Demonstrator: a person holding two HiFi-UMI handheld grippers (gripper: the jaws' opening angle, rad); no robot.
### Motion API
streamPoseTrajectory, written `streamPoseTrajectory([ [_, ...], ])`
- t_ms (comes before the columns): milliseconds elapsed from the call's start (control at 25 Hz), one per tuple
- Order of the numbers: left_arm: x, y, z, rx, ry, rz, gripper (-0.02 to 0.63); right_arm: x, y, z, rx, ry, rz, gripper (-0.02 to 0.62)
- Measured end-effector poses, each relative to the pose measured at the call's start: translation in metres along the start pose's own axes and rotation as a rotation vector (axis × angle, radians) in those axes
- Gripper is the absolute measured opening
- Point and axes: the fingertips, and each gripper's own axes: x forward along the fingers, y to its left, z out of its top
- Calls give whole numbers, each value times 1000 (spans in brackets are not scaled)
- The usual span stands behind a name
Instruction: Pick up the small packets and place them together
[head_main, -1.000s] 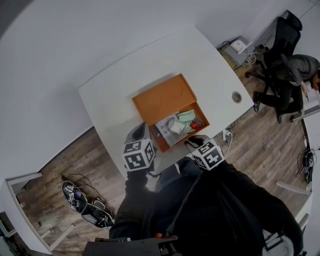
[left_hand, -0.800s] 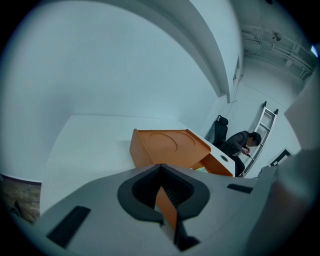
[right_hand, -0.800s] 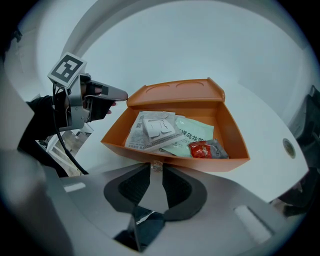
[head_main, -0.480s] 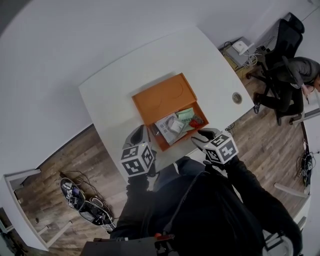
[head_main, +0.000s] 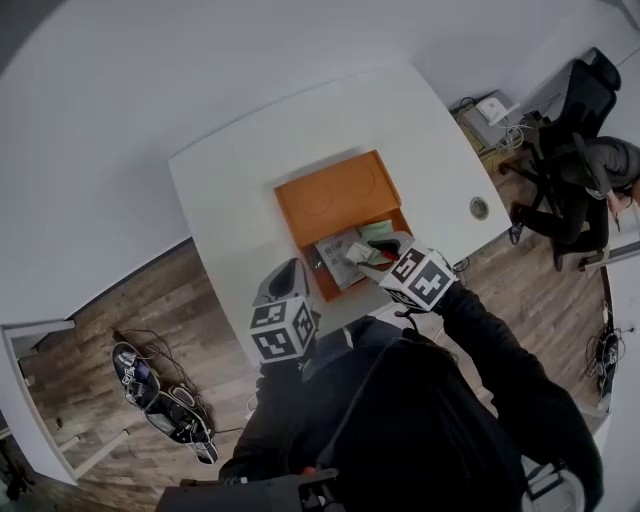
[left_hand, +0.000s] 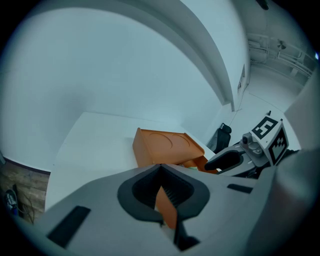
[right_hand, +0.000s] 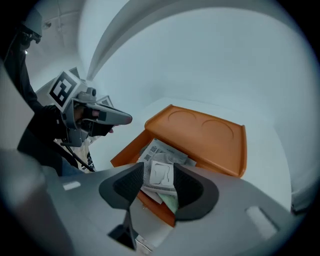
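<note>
An orange box (head_main: 340, 195) lies opened on the white table (head_main: 240, 190), its lid flat behind the tray. Several small packets (head_main: 350, 250) lie in the tray: white, grey and pale green ones. My right gripper (head_main: 375, 252) hovers over the tray with its jaws apart; they have just been opening. In the right gripper view a small white packet (right_hand: 161, 176) shows between the fingers of the right gripper (right_hand: 159, 172), resting on the pile, not pressed. My left gripper (left_hand: 160, 167) sits shut and empty beside the orange box (left_hand: 165, 145), near the table's front edge.
A person sits on an office chair (head_main: 590, 150) at the far right. Shoes and cables (head_main: 160, 400) lie on the wooden floor at the left. A round grommet (head_main: 479, 207) sits near the table's right edge.
My right gripper moved from the table's near edge up and left until it is over the tray of packets. The left gripper shifted slightly along the box's left side.
</note>
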Motion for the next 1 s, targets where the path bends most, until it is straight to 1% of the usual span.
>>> streamPoseTrajectory([
  [160, -8, 5, -4, -18, -7, 18, -2, 24, 6, -2, -95, 96, 56, 168],
  [240, -9, 8, -4, -25, -9, 24, -2, 34, 6, -4, -134, 140, 70, 172],
  [320, -10, 11, -3, -31, -9, 30, -2, 43, 4, -8, -150, 175, 71, 172],
  [440, -15, 18, -4, -38, -16, 45, -2, 52, 2, -15, -164, 214, 42, 165],
  [640, -21, 29, -9, -53, -14, 59, -2, 53, 3, -15, -158, 213, 20, 131],
  [720, -20, 30, -10, -60, -12, 60, -2, 51, -1, -15, -155, 206, 11, 71],
  [760, -19, 30, -10, -60, -11, 59, -2, 50, -2, -15, -155, 200, 10, 61],
  [880, -18, 28, -10, -54, -9, 54, -2, 43, -3, -14, -147, 183, 18, 49],
  [1000, -17, 27, -9, -50, -11, 46, -2, 27, -2, 3, -141, 143, 22, 44],
])
